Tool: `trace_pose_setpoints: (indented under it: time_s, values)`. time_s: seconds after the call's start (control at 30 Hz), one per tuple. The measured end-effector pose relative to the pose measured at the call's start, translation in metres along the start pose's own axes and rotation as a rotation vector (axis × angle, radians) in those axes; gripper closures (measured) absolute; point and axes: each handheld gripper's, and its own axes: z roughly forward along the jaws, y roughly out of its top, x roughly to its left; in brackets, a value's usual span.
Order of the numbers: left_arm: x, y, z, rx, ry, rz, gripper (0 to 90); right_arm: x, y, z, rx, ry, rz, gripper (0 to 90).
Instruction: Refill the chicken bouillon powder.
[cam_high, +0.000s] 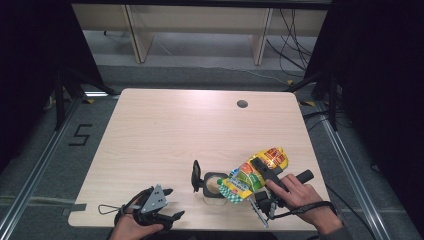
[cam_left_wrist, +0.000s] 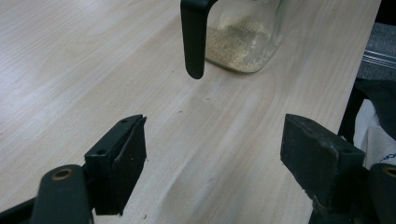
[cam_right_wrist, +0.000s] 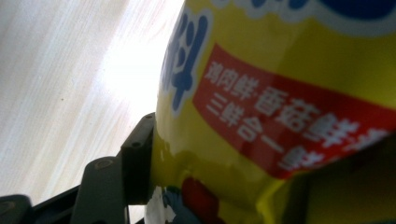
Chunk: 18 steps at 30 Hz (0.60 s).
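Resting at about seven o'clock on the table (cam_high: 165, 120), near its front edge, the left gripper (cam_high: 167, 202) has its jaws spread wide with only bare wood between them, aimed at the black handle (cam_left_wrist: 193, 39) at twelve o'clock in its own view. Just right of that handle stands the clear jug (cam_high: 214, 185), pale granules in its bottom. At about five o'clock the right gripper (cam_high: 260, 172) pinches the yellow seasoning bag (cam_high: 252, 176), tilted with its lower end over the jug's mouth.
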Motion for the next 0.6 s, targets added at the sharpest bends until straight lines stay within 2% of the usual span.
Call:
trace_pose_setpoints:
  time_s: [0.03, 0.17, 0.37, 0.4, 0.43, 0.47, 0.57, 0.6]
  values:
    - [0.0000, 0.0000, 0.0000, 0.000, 0.000, 0.000, 22.1, -0.0017, -0.0009, 0.0004, -0.013, 0.002, -0.013, 39.1]
    - [0.0001, 0.0000, 0.0000, 0.000, 0.001, 0.001, 22.1, -0.0018, -0.0006, -0.0010, 0.005, 0.013, -0.004, 39.0]
    - [-0.0001, 0.0001, 0.0000, 0.000, 0.000, 0.000, 22.1, -0.0016, -0.0008, -0.0007, -0.011, -0.003, -0.004, 39.0]
    - [-0.0001, 0.0001, 0.0000, 0.000, 0.000, 0.001, 22.1, -0.0025, -0.0013, -0.0004, -0.021, -0.002, -0.026, 39.0]
    - [-0.0001, 0.0001, 0.0000, 0.000, 0.000, 0.001, 22.1, -0.0025, -0.0013, -0.0004, -0.021, -0.002, -0.026, 39.0]
    - [-0.0001, 0.0001, 0.0000, 0.000, -0.001, 0.000, 22.1, -0.0015, -0.0009, -0.0009, -0.010, -0.008, -0.003, 39.1]
    - [-0.0001, 0.0001, 0.0001, 0.000, -0.001, 0.001, 22.1, -0.0016, -0.0009, -0.0009, -0.012, -0.006, -0.003, 39.0]
    - [-0.0001, 0.0001, 0.0001, 0.000, 0.000, 0.001, 22.1, -0.0017, -0.0010, -0.0007, -0.016, -0.001, -0.017, 39.0]
